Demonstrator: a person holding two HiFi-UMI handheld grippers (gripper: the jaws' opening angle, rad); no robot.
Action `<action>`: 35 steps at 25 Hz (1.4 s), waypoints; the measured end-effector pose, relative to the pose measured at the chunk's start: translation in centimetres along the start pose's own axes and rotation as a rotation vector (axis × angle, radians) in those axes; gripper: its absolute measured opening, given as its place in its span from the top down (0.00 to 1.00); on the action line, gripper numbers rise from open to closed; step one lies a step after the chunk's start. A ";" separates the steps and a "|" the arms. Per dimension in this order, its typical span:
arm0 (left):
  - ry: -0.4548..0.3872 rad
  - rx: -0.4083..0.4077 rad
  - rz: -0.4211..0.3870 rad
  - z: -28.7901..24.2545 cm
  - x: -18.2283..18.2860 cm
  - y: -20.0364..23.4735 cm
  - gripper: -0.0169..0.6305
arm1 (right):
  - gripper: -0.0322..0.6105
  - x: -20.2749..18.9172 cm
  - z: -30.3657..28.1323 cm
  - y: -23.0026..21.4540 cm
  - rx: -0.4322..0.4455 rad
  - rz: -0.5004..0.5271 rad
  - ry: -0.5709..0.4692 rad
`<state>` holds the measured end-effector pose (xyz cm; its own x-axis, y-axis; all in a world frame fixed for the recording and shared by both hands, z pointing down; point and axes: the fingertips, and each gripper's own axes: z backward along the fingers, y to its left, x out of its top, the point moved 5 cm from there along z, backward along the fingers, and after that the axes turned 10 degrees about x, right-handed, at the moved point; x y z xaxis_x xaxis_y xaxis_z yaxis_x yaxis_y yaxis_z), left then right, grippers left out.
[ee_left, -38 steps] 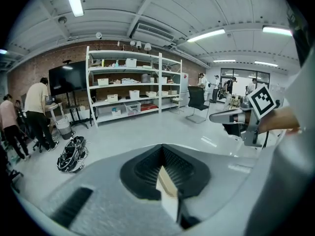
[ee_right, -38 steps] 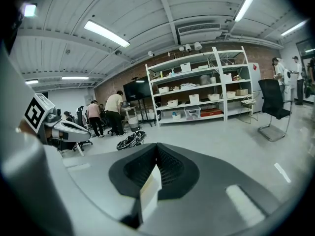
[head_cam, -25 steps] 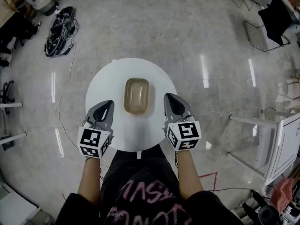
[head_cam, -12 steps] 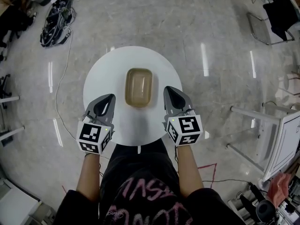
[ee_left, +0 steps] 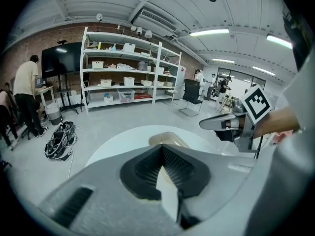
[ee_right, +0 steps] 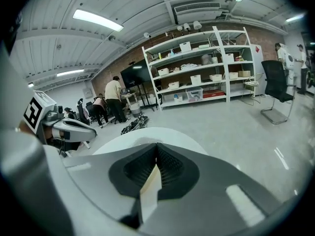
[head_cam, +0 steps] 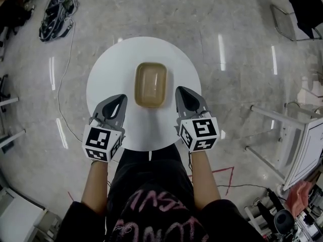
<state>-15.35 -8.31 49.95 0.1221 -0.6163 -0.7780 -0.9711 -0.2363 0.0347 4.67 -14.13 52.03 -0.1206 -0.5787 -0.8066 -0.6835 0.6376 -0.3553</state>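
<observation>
Left gripper (head_cam: 121, 98), right gripper (head_cam: 179, 91), seemingly closed, flanking tray (head_cam: 151, 84)

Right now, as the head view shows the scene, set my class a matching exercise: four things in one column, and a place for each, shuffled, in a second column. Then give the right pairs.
Things
1. tan tub
2. left gripper
3. bundle of cables
4. black chair

Places
A. on the floor, towards the top left of the head view
B. in the middle of the round white table
C. over the near left part of the table, jaws shut
D. on the floor, in the top right corner of the head view

Pairs: 1-B, 2-C, 3-A, 4-D
</observation>
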 end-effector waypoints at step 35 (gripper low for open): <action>0.090 -0.061 0.036 -2.0 -4.2 -0.4 0.98 | 0.62 -5.4 -7.0 -2.3 0.234 -0.401 0.128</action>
<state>-15.09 -7.16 54.51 0.1081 -0.6892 -0.7164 -0.9611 -0.2566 0.1018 1.85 -16.07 60.54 0.0213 -0.8511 -0.5246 -0.5154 0.4403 -0.7352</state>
